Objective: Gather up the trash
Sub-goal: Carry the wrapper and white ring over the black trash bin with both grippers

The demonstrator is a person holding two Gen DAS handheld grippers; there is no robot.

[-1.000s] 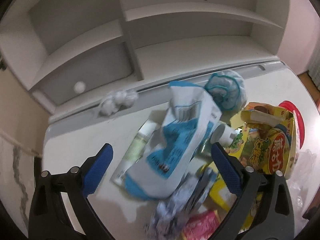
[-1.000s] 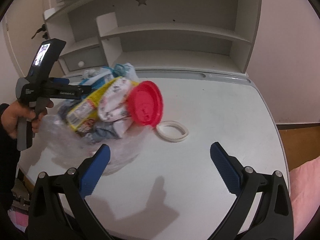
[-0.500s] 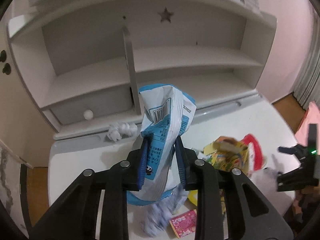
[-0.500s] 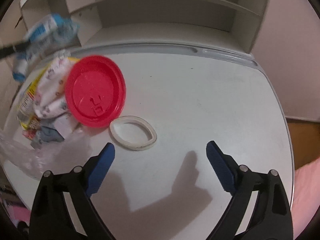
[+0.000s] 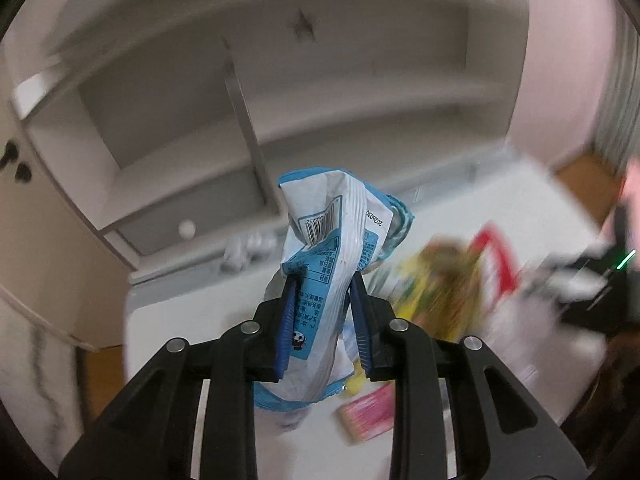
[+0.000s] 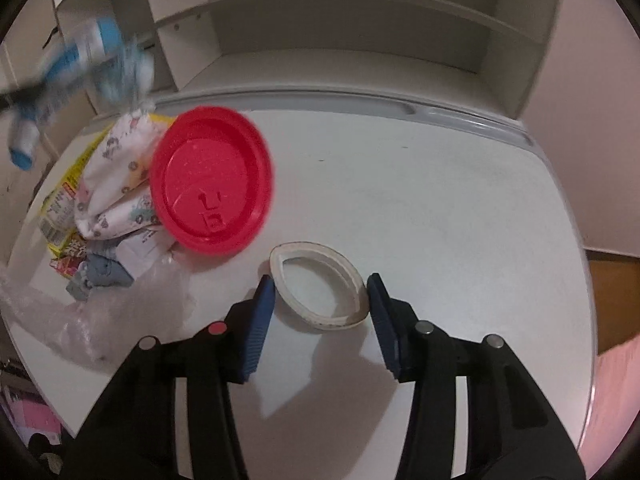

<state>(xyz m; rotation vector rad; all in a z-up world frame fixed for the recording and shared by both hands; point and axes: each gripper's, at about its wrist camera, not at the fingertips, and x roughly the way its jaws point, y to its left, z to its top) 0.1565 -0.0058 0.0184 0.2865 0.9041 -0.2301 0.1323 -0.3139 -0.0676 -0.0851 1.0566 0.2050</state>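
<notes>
A second ago both claws stood wide over the worktop (image 6: pixel 420 208); now the left claw (image 5: pixel 322 322) has clamped onto the blue and white wrapper (image 5: pixel 326 248) and lifted it clear of the litter heap at the left of the worktop, so that piece looks collected. The right claw (image 6: pixel 320 312) has come down over the white ring (image 6: pixel 320 290) lying near the red lid (image 6: pixel 212 178), and its jaws have just been closing, the ring between them; whether the pads press on it yet I cannot tell. The lid, the yellow packet (image 6: pixel 66 200) and the clear bag (image 6: pixel 60 312) still wait on the worktop
</notes>
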